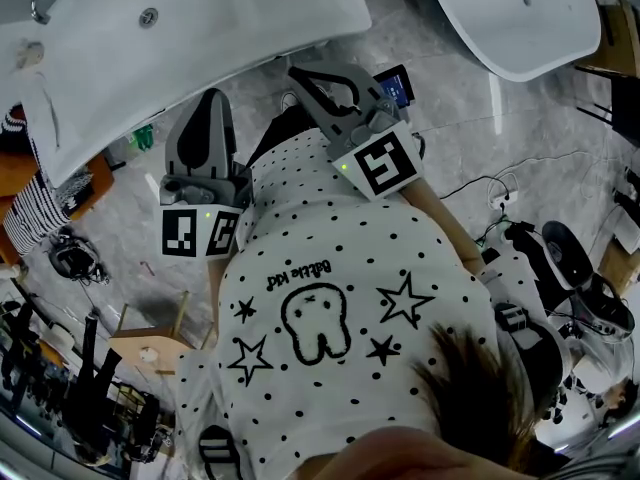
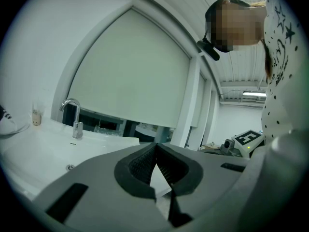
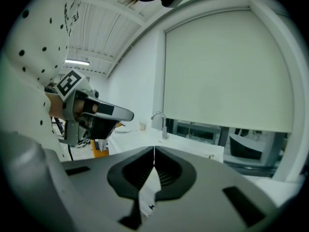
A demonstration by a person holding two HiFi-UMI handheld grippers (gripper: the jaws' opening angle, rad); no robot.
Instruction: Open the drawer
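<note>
White washbasin tabletop point(image 1: 270, 13) with a faucet point(image 2: 73, 115) stretches under a drawn blind point(image 2: 130, 71). Held near the person's dotted shirt point(image 1: 330, 258), left gripper point(image 1: 213, 96) and right gripper point(image 1: 300, 72) both have jaws closed on nothing. No view shows the drawer.

**White dotted shirt, grey grippers**

The person wears a white shirt point(image 1: 330, 268) with black dots, black stars, a tooth-shaped cartoon face and small lettering, filling the lower centre of the frame. Dark hair point(image 1: 470, 378) hangs at lower right. The left gripper point(image 1: 212, 98) and right gripper point(image 1: 298, 74) are grey, each carrying a black-and-white marker cube point(image 1: 385, 163).
</note>
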